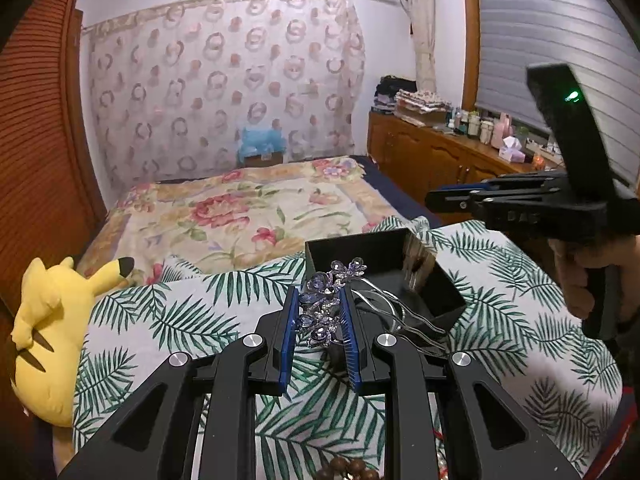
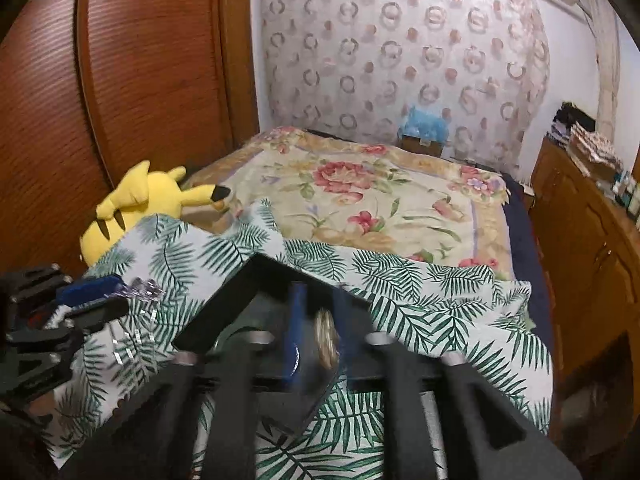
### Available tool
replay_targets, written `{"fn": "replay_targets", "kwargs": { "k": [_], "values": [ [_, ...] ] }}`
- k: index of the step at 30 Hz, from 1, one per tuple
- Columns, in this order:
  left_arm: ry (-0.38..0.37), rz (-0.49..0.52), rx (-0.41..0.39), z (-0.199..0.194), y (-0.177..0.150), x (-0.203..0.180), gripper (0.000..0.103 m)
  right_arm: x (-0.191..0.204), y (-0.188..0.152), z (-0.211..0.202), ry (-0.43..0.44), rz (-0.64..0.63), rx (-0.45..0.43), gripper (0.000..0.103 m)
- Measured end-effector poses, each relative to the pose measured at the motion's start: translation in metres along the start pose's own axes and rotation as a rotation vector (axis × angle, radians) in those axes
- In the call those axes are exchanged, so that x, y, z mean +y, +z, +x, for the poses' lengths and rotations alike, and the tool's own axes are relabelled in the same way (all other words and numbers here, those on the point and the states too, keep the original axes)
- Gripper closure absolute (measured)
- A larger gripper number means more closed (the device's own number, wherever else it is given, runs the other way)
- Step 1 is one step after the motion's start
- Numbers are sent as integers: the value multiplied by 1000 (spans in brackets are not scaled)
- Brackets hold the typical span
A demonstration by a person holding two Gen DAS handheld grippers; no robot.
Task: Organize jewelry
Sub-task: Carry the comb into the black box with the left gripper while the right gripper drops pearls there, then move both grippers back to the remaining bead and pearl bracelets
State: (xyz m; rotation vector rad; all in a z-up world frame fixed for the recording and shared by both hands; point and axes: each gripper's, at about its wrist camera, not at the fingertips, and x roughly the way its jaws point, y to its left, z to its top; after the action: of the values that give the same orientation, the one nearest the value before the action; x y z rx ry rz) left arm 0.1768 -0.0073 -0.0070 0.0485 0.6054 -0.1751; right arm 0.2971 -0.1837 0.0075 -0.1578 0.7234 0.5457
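In the left wrist view my left gripper (image 1: pixel 322 308) is shut on a purple crystal flower hair comb (image 1: pixel 326 304) whose silver prongs (image 1: pixel 404 316) trail right over an open black jewelry box (image 1: pixel 356 248) on the fern-print cloth (image 1: pixel 160 312). The right gripper (image 1: pixel 444 198) hovers right of and beyond the box. In the blurred right wrist view my right gripper (image 2: pixel 318 332) holds a round gold-toned piece (image 2: pixel 326 340) between its blue pads over the black box (image 2: pixel 240 300). The left gripper with the comb (image 2: pixel 140 290) shows at the left.
A yellow Pikachu plush (image 1: pixel 52 320) lies at the cloth's left edge. A floral bedspread (image 1: pixel 248 208) stretches beyond. Brown wooden beads (image 1: pixel 348 468) lie at the near edge. A wooden dresser (image 1: pixel 440 152) with bottles stands on the right. A wooden wardrobe (image 2: pixel 120 80) stands on the left.
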Motion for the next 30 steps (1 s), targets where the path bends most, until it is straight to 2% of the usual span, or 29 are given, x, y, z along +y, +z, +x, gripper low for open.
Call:
{"fn": "replay_targets", "kwargs": {
  "k": [3, 13, 18, 22, 24, 26, 30],
  "values": [
    [8, -2, 7, 8, 2, -1, 84, -9, -3, -3, 22, 32, -9, 67],
    [45, -9, 38, 48, 15, -9, 84, -26, -33, -19, 2, 50, -13, 67],
    [79, 1, 57, 71, 17, -19, 84, -21, -50, -29, 19, 39, -16, 67],
    [66, -1, 82, 83, 16, -25, 83, -14, -61, -35, 36, 22, -18, 66],
    [50, -4, 89, 83, 15, -26, 81, -10, -69, -37, 49, 20, -16, 66],
    [50, 3, 81, 80, 15, -25, 73, -9, -74, -39, 64, 27, -18, 66],
    [29, 9, 89, 63, 5, -22, 69, 2, -89, -49, 87, 32, -32, 66]
  ]
}}
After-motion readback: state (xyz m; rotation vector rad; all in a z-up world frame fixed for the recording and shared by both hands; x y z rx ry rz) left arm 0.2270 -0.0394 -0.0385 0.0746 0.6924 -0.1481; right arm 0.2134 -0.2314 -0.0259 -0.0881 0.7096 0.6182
